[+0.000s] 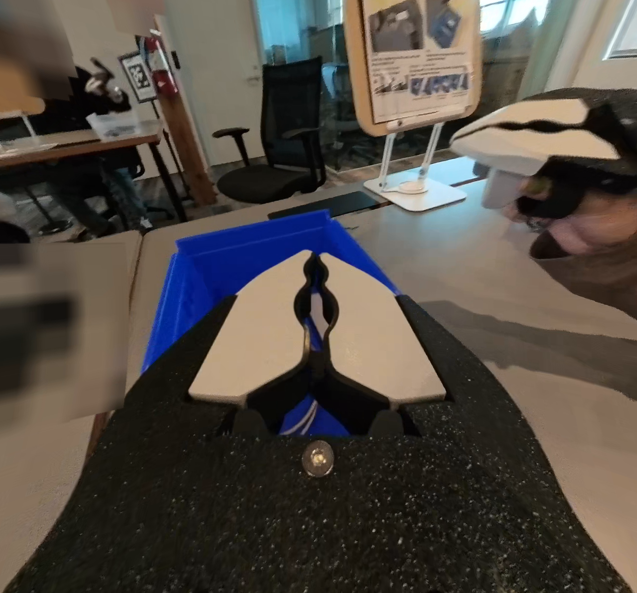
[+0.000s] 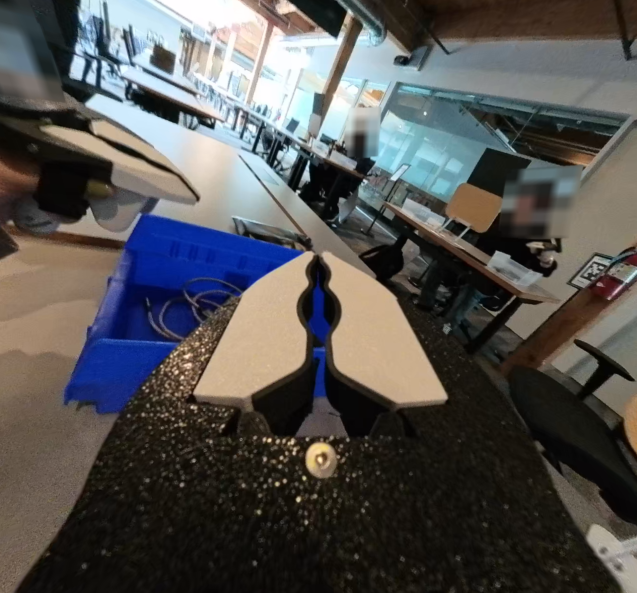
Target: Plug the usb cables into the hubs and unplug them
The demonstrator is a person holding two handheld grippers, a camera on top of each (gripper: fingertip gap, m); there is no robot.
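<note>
A blue plastic bin (image 1: 241, 245) stands on the grey table (image 1: 465, 266). My left gripper (image 1: 317, 257) hovers over the bin with its fingertips closed together and nothing pinched. A white strip (image 1: 319, 311) shows through the gap behind the tips and seems to lie in the bin below. My right gripper (image 2: 319, 255) is also shut with nothing between its pads, above the near right side of the bin (image 2: 193, 249). Coiled grey cables (image 2: 186, 304) lie inside the bin. Each view shows the other gripper farther off, the right one (image 1: 517, 131) and the left one (image 2: 131, 162), both with fingers together.
A white stand holding a board with printed sheets (image 1: 413, 190) stands at the table's far edge, next to a black inset panel (image 1: 327, 202). A black office chair (image 1: 286, 149) is beyond the table. More tables (image 2: 482, 259) and seated people are on the right.
</note>
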